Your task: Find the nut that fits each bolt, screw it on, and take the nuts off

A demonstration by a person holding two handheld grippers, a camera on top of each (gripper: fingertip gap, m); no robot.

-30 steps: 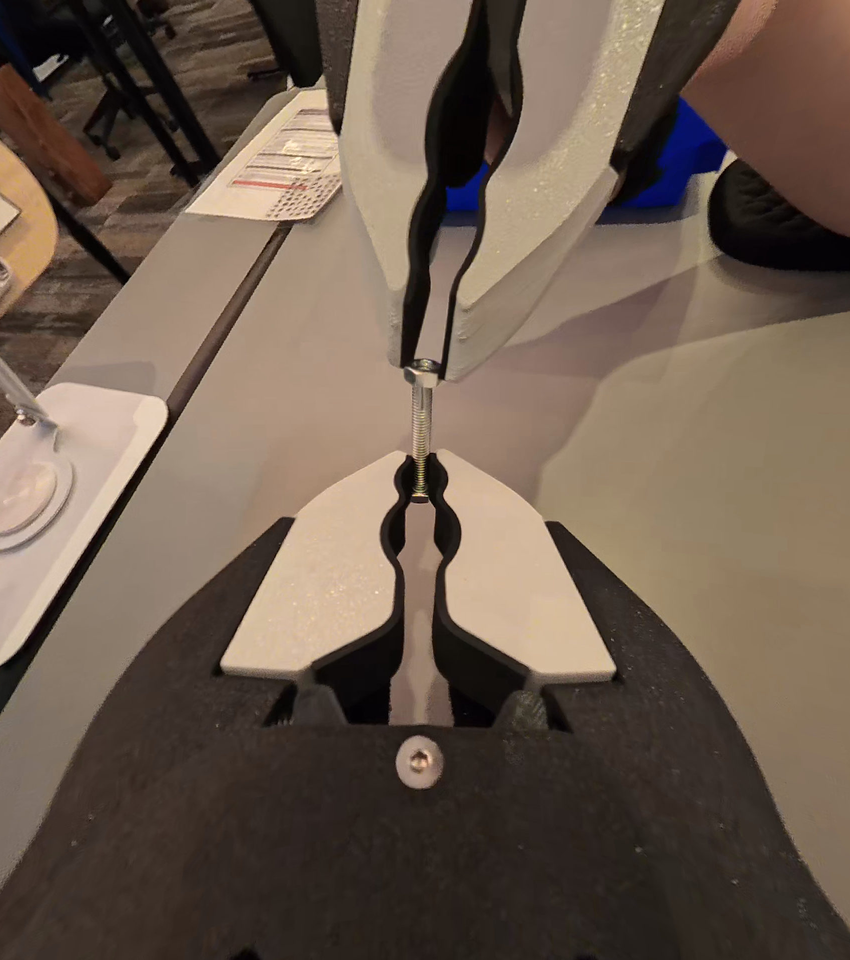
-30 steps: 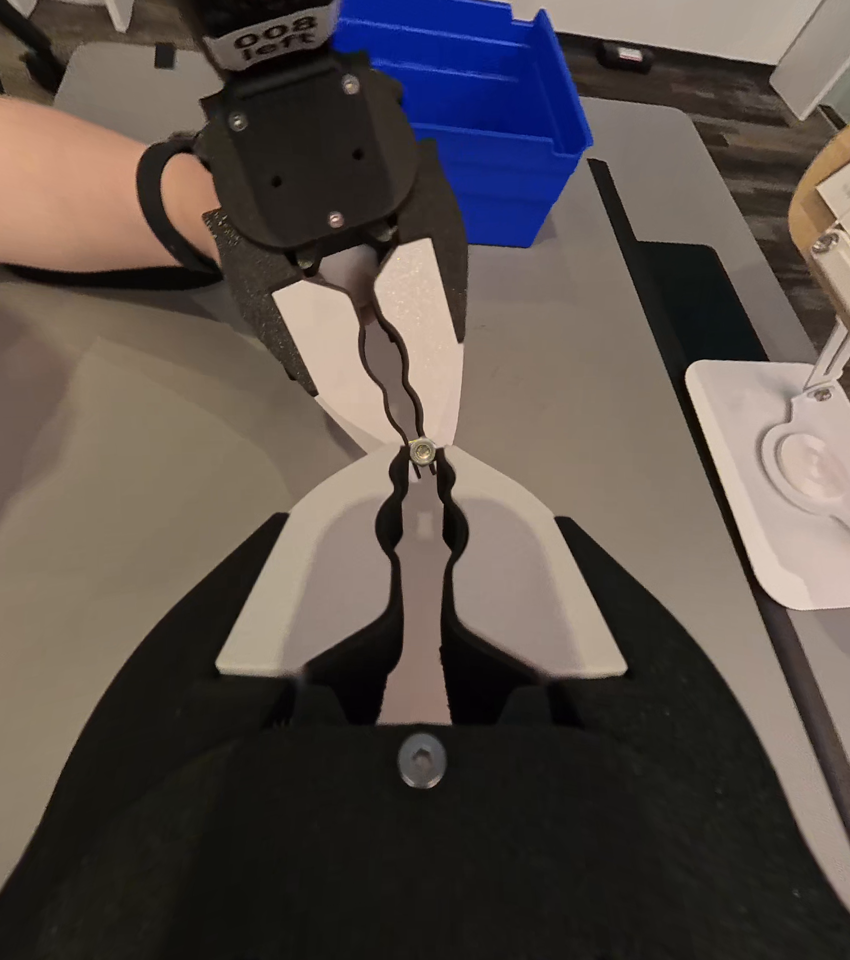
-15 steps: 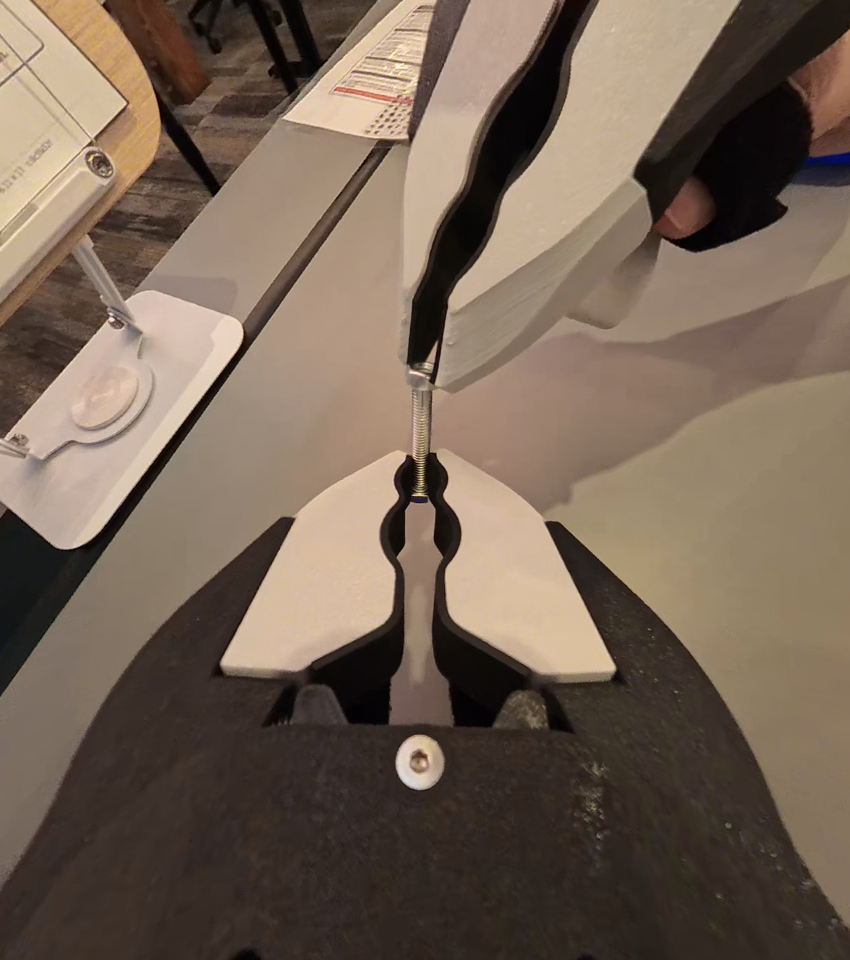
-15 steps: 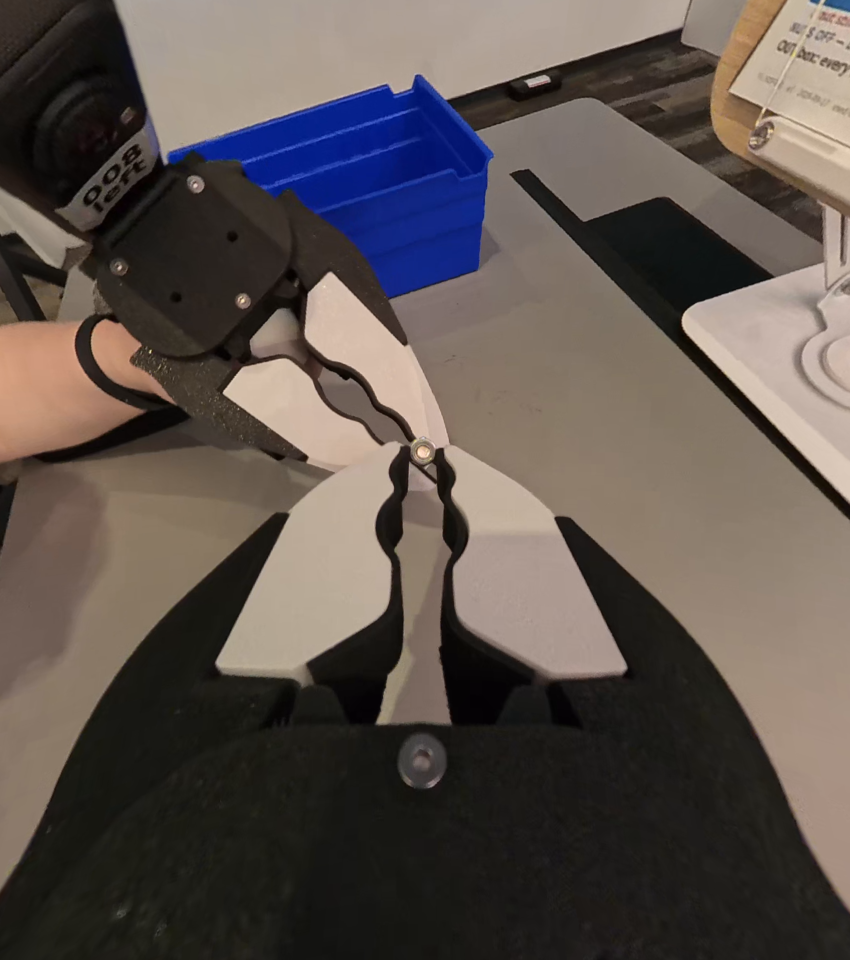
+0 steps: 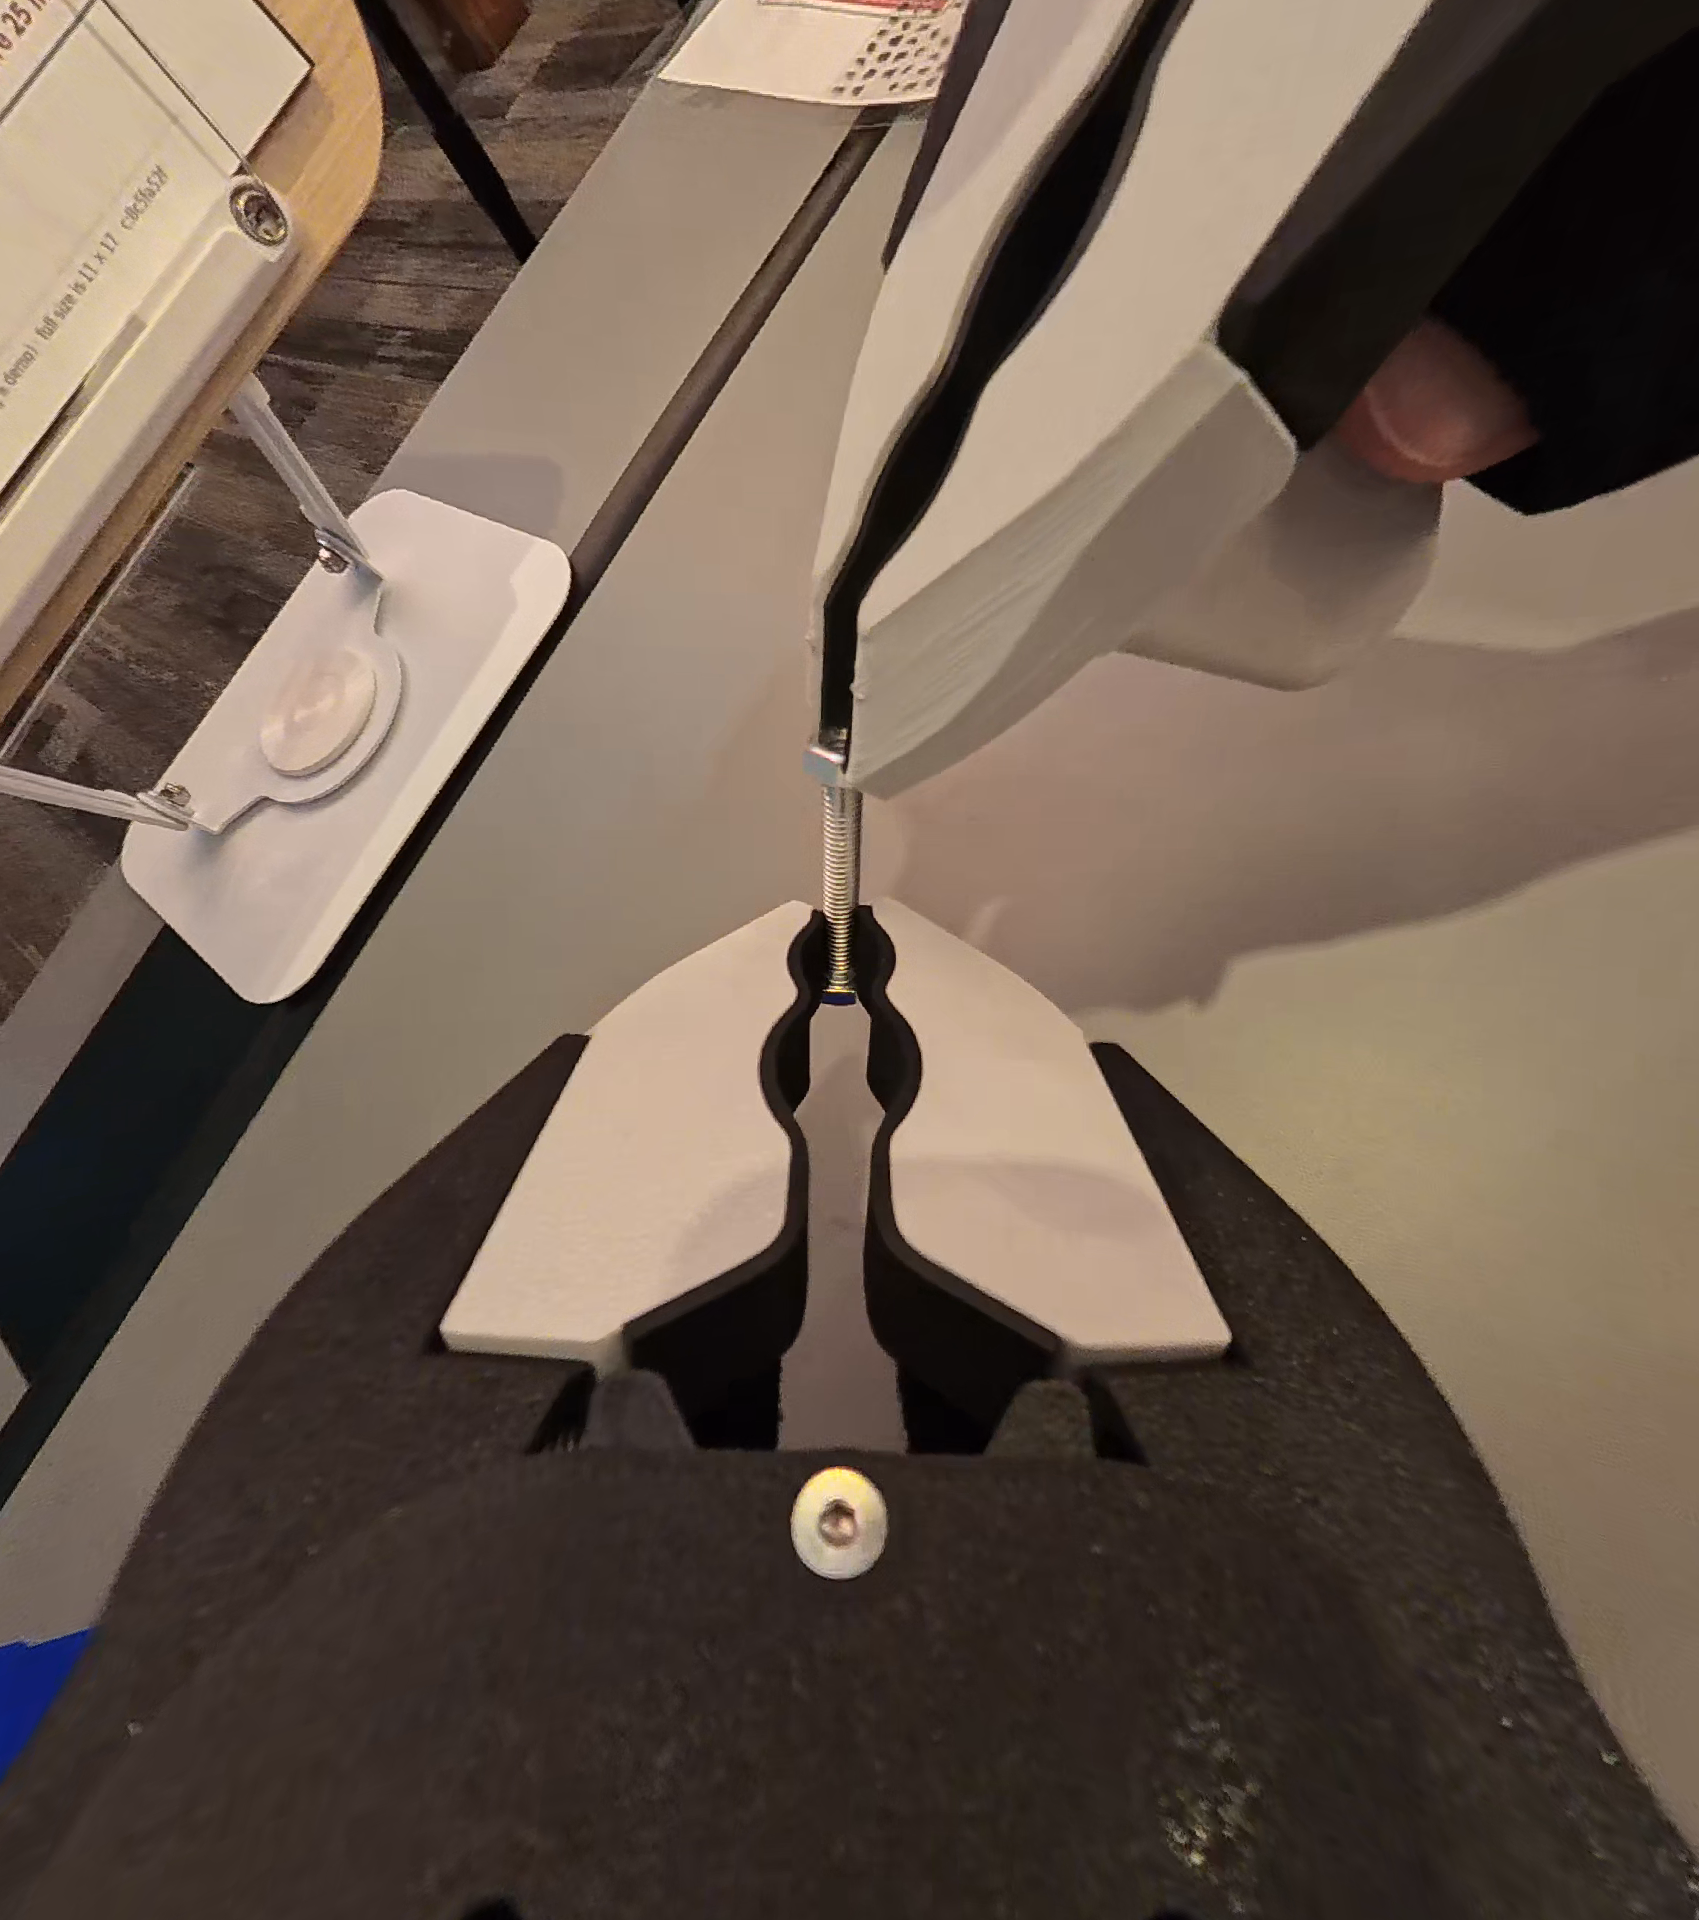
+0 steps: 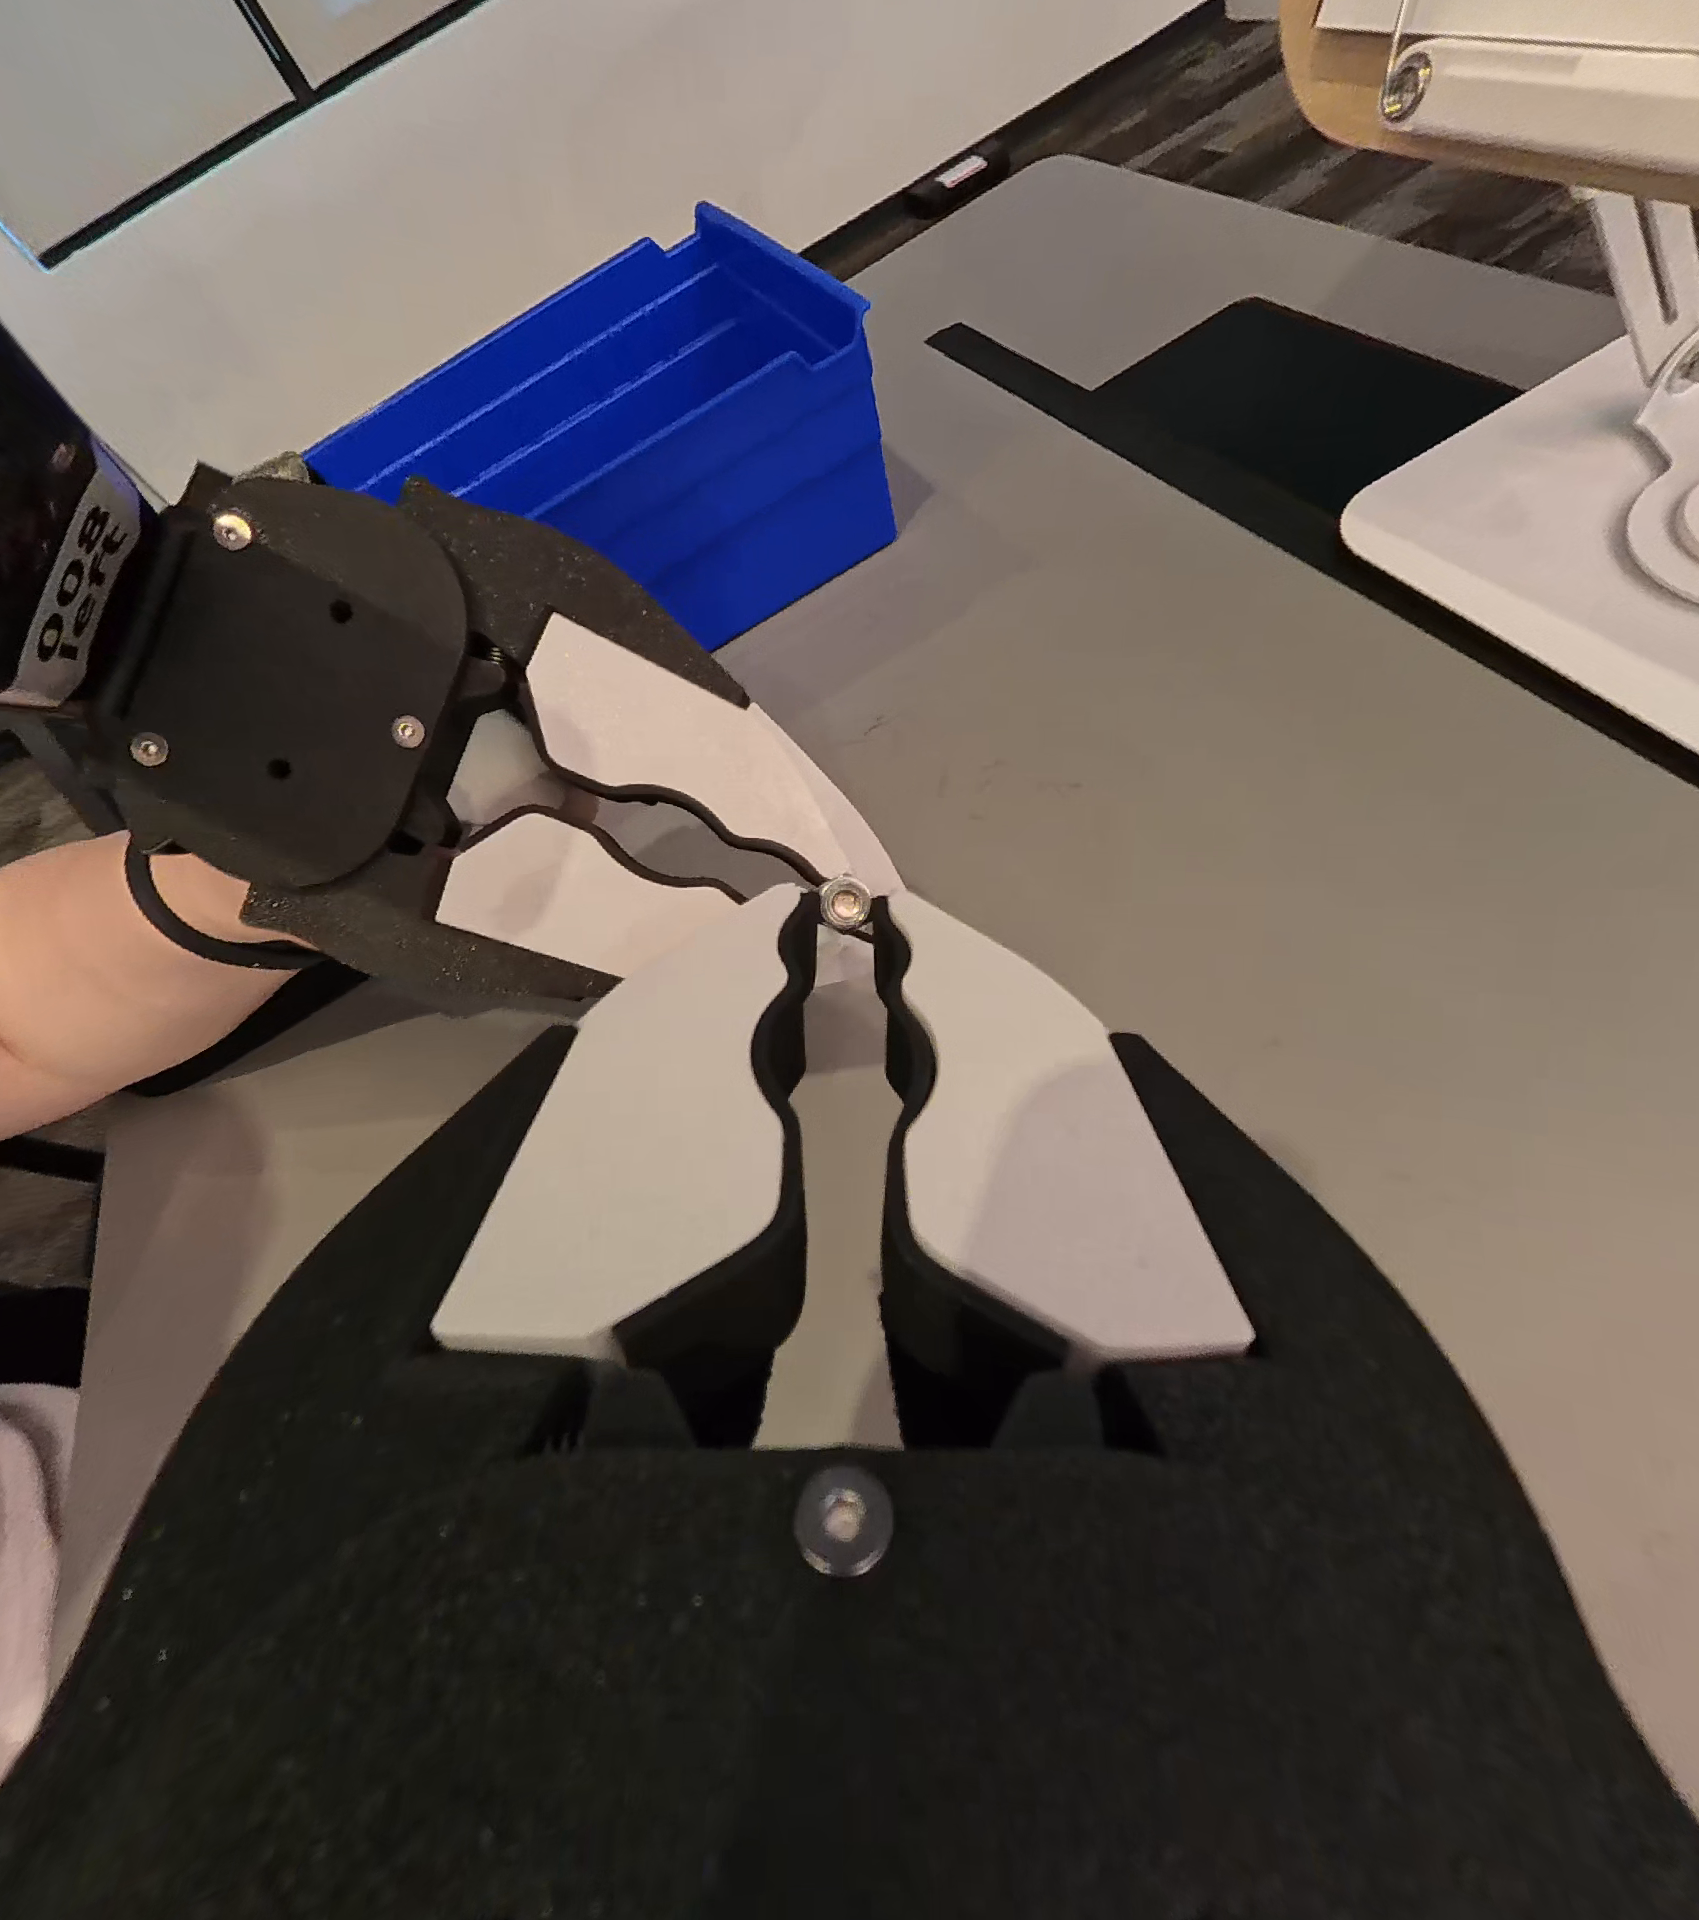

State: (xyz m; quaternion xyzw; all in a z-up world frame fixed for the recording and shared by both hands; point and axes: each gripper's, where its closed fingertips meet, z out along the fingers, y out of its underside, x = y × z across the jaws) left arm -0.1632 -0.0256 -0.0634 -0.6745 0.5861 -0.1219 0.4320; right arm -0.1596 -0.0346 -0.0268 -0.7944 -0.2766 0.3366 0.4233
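Now, counts and positions:
Bolts: one bolt point(image 5: 840, 883), held in the air above the table point(image 5: 1447, 1195) between the two grippers.
Nuts: one nut point(image 5: 827, 762), at the bolt's far end (seen end-on in the right view).
Left gripper point(image 5: 840, 940): fingers clamped on the bolt's lower end.
Right gripper point(image 6: 845, 920): fingers closed on the nut.
Bins: one blue bin point(image 6: 658, 416), behind the left gripper.
Stands: one white stand point(image 5: 346, 727) at the table edge.
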